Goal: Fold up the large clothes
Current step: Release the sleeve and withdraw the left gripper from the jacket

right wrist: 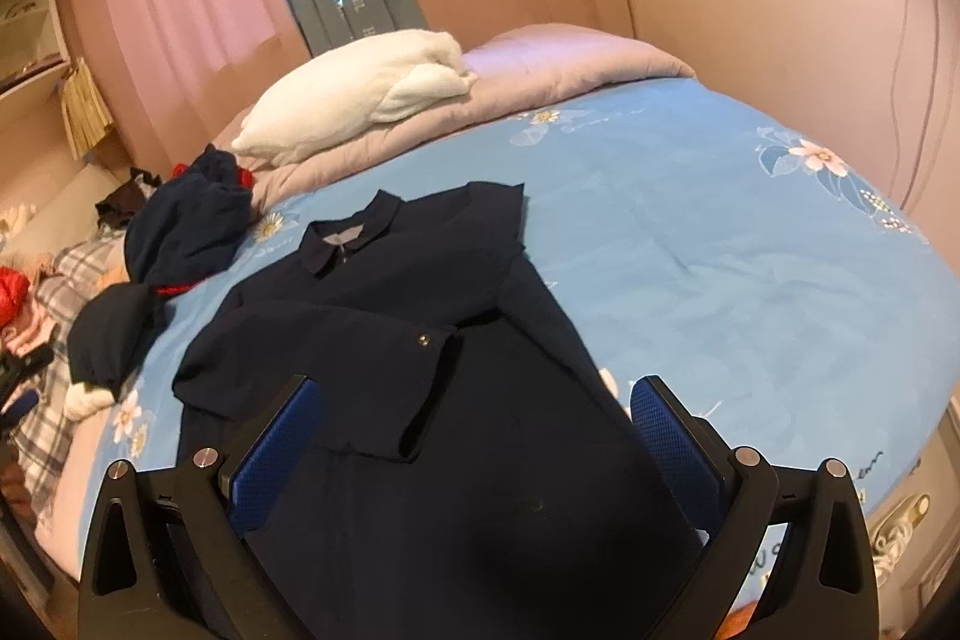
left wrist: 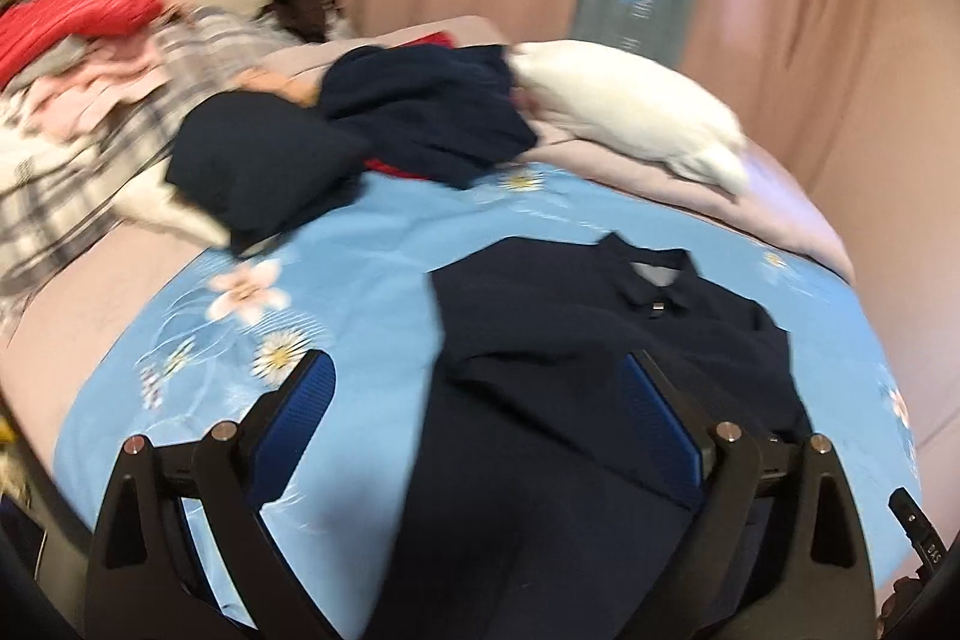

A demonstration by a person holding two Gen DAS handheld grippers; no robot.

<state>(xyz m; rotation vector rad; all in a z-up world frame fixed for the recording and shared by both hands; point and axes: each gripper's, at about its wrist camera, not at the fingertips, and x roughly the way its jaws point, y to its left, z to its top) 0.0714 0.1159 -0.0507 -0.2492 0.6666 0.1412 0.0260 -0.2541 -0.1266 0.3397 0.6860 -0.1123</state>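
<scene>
Jacket flat on bedspread; grippers empty.

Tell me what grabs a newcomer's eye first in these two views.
The navy collared coat lies spread on the blue flowered bedsheet, one sleeve folded across its front. Beyond it, a white pillow rests on the lilac quilt. Both the left gripper and the right gripper hang open over the coat.

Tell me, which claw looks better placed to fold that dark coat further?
Probably the right claw: it hangs open directly over the navy coat, close to the sleeve already folded across. The left claw, also open, straddles the coat's edge and the blue sheet.
</scene>
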